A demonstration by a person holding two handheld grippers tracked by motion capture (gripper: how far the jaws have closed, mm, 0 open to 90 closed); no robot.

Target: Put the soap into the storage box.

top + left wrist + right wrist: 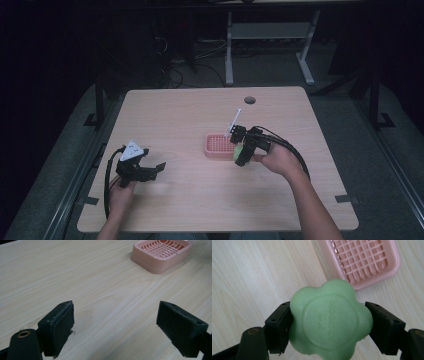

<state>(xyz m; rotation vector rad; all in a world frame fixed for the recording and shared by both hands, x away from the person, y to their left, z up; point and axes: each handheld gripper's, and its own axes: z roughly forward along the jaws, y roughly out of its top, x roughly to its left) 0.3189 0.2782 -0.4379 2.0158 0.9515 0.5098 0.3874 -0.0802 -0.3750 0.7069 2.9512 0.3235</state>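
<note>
Right claw (329, 325) grips a green soap (329, 320) (flower-shaped) beside the pink tray (367, 262); left claw (115, 327) gapes empty

Both grippers were black. Left gripper (159, 167) carried a grey three-cornered plate (132, 150) and a trailing black cable (106, 185). Right gripper (327, 325) had block-shaped jaws with small screw holes. Forearms bare.

soap (331, 321) — lettering blurred | pink tray (362, 261) — top cut off, near corner hidden
</note>
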